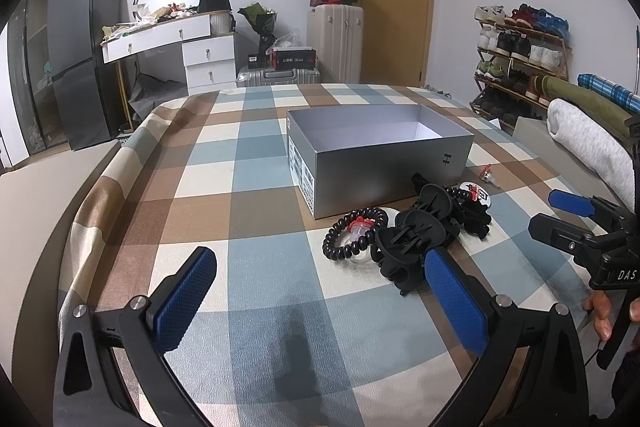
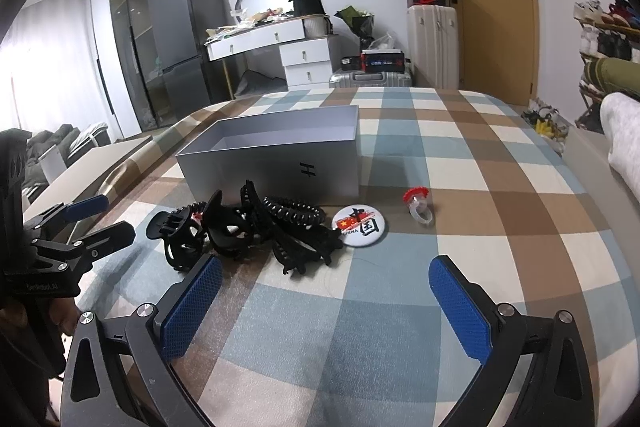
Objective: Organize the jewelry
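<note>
**Nothing picked up yet, box waiting empty**

Left gripper point(image 1: 320, 291) hovers spread wide over the checked bedcover point(image 1: 248, 187), holding nothing. Ahead lies the pile: black coil hair tie point(image 1: 352, 233), tangled black claw clips point(image 1: 416, 235), a China badge point(image 2: 358, 226), a red-topped plastic ring point(image 2: 418, 205), all just before the open grey box point(image 1: 384, 163). Right gripper point(image 2: 326, 307) is equally spread and empty. Next, I'd guess, one closes on a single clip without dragging its neighbours.

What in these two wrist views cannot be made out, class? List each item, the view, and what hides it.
- Floor of the grey box, right wrist view: its near wall hides it.
- Number of black hair claws, left wrist view: they overlap in a tangle.
- Round badge, left wrist view: claws and a coil tie cover most of it.
- Box label print, left wrist view: too small.
</note>
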The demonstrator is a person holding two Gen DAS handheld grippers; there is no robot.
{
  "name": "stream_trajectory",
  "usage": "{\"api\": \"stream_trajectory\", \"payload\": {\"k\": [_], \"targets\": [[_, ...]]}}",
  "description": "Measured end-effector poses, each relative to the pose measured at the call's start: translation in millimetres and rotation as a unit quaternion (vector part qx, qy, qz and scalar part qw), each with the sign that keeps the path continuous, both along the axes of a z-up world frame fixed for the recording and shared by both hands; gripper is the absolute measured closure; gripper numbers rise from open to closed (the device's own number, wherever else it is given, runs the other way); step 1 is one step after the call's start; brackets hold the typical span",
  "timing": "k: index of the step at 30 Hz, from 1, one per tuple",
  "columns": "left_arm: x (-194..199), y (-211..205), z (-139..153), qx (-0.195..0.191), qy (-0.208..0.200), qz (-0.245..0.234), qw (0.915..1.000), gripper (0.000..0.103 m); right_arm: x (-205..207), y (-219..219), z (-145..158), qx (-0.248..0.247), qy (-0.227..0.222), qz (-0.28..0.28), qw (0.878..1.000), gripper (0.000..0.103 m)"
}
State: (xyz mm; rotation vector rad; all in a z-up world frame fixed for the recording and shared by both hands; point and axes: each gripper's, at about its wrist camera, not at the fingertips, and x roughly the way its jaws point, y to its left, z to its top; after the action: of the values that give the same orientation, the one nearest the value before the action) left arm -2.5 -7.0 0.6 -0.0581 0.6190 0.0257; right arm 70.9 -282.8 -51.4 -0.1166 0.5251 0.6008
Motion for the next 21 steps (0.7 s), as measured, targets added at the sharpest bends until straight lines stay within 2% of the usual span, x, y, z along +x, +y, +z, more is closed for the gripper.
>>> {"api": "stream_trajectory", "payload": {"k": [21], "targets": [[-0.7, 0.6, 0.6, 0.003, -0.002, -0.001, 1.0, 0.001, -2.8, 2.1, 1.0, 0.001, -0.001, 0.001, 1.0, 0.0]]}}
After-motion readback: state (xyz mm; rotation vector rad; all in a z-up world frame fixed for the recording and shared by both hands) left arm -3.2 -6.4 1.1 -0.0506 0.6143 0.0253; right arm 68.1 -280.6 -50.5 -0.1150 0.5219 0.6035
